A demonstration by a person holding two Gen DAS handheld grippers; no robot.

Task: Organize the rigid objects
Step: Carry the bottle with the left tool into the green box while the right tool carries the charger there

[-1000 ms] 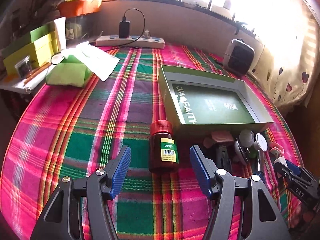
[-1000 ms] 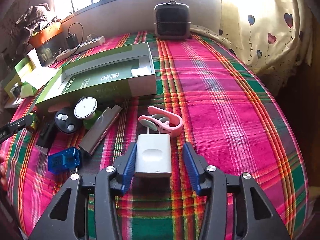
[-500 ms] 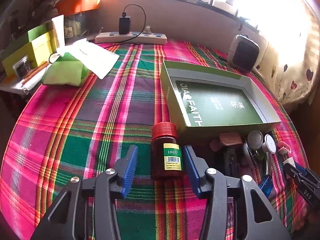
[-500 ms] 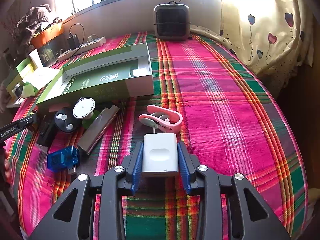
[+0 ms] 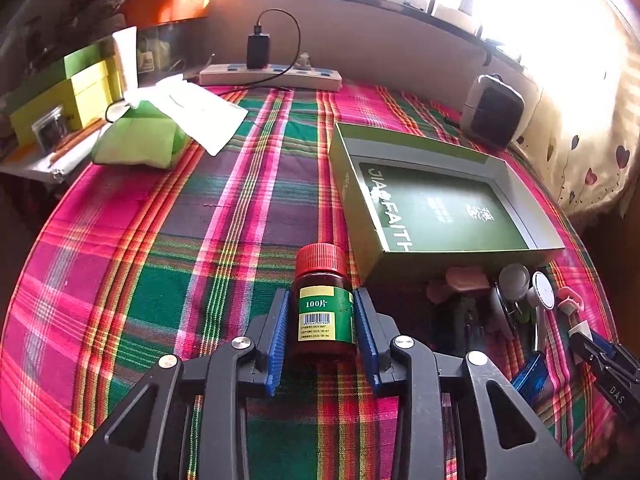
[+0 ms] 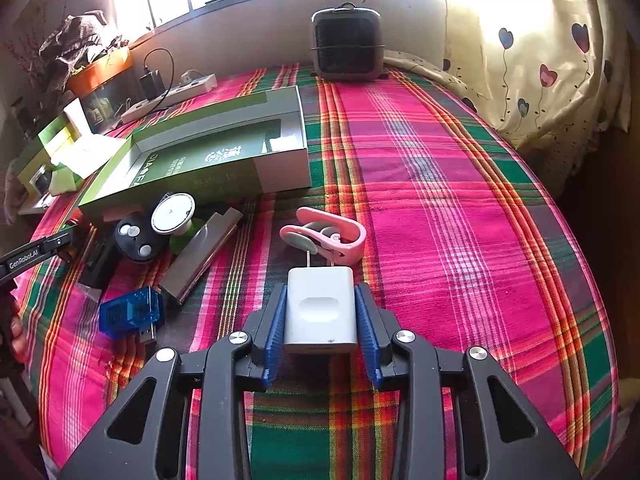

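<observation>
I am closing the left gripper (image 5: 322,334) around the brown pill bottle (image 5: 323,312) standing beside the green box (image 5: 440,208), while my right gripper (image 6: 320,316) fingers clamp the white charger (image 6: 320,310) lying flat on the counter (image 6: 460,220), so both can go inside.

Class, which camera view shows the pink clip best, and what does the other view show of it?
The right wrist view: the pink clip lies whole and unobstructed on the cloth, just beyond the white charger. In the left wrist view only a small pink part shows near the right edge, behind other clutter.
</observation>
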